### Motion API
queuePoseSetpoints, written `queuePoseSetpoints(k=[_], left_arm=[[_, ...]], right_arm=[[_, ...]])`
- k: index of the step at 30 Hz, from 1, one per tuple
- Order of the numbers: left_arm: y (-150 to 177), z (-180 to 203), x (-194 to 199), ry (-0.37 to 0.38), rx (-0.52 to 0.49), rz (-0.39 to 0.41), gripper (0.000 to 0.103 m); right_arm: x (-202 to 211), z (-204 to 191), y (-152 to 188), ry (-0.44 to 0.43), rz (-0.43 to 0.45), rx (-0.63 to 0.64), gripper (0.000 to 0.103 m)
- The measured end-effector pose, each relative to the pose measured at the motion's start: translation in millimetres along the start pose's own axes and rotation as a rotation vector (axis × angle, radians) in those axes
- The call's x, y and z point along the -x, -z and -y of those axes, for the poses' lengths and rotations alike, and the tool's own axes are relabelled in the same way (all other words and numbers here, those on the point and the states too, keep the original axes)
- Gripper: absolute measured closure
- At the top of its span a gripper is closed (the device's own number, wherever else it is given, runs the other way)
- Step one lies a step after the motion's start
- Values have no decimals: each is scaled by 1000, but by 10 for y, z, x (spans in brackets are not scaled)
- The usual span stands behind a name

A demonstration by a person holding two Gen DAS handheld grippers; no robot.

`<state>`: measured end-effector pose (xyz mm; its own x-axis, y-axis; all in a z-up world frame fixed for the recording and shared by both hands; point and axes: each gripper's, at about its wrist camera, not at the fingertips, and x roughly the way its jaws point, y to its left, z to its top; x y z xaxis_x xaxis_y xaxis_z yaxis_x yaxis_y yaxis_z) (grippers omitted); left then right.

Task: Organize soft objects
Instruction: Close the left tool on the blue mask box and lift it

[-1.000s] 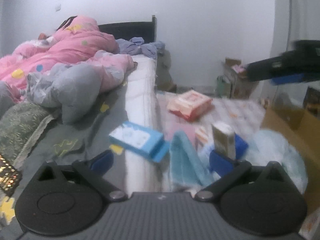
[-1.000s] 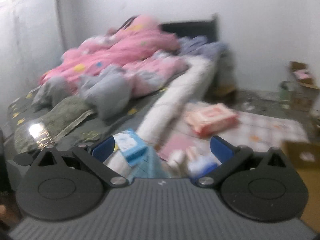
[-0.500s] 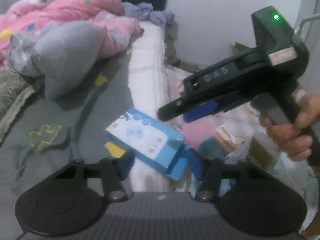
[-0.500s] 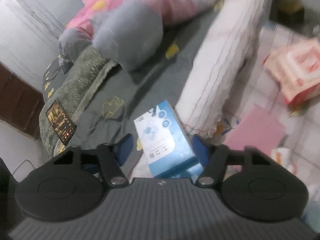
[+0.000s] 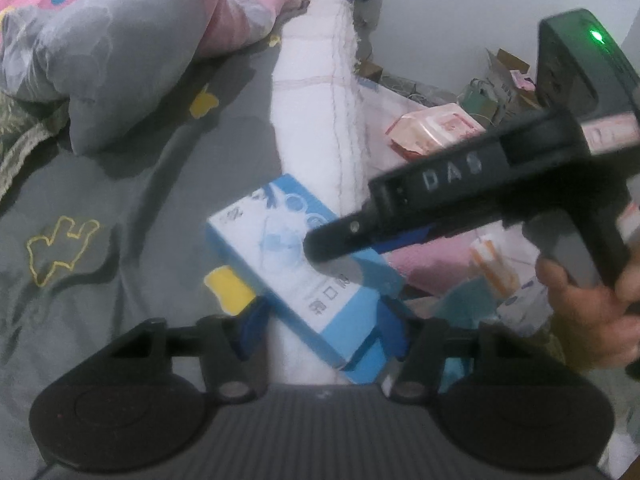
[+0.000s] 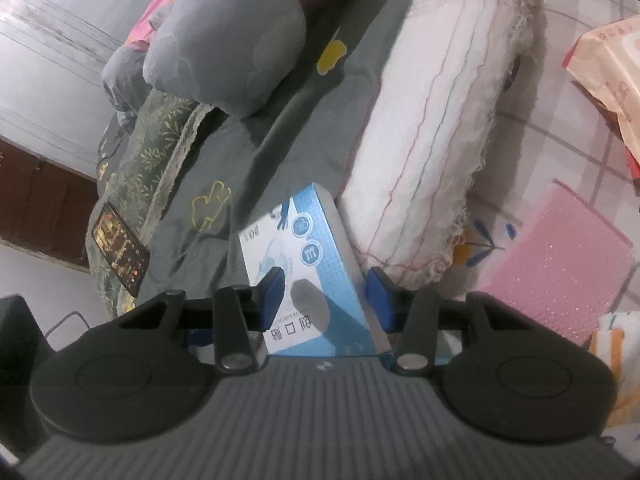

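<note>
Blue-and-white cardboard box (image 5: pixel 298 270) printed with characters lay flat at the edge of the grey bedsheet (image 5: pixel 132 208), near the middle of the left wrist view and touching the white rolled bolster (image 5: pixel 320 120) along the bed's side. My right gripper (image 6: pixel 326 294) hovered over it with its fingers apart, one blue pad on each side of the box, not pressing it as far as I could tell. My left gripper (image 5: pixel 320 322) also had its fingers spread, with the near end of the box between them.

Little of the sorting looked done, in my judgement. A pink-and-grey quilt (image 5: pixel 132 28) sat heaped at the upper left, a pink-and-white soft packet (image 5: pixel 434 130) lay on the checked floor mat at centre right, and a pink bubble-wrap mailer (image 6: pixel 560 260) rested at the right of the right wrist view. A dark phone (image 6: pixel 120 250) lay on the green patterned blanket (image 6: pixel 160 148) at the left.

Cardboard cartons stood blurred in the far upper right; I could not tell what they held.
</note>
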<state>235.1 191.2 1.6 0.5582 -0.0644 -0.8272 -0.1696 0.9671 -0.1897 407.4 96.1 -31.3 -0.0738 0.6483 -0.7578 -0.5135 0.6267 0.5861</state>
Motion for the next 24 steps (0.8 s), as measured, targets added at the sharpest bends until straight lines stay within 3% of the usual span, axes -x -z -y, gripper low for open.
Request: queuePoseSetpoints(k=[3,6,11,17,24], left_arm=[[-19,-40,-2,-13,11,13,42],[-18,-40,108,-27,8,41,45],[-16,3,402,-43,-4,96,45],[43,200,919,-67,-41,209,45],[143,716,1406,-16,-110,302,45]], right_arm=[[-36,3,31,5,-1,-8,60],[14,-22,61,3,11,-21,70],[241,-158,127,-40,50,-22,75],[680,-428,285,-90,123,-1,76],[1472,-544,753,-103,234,-3,76]])
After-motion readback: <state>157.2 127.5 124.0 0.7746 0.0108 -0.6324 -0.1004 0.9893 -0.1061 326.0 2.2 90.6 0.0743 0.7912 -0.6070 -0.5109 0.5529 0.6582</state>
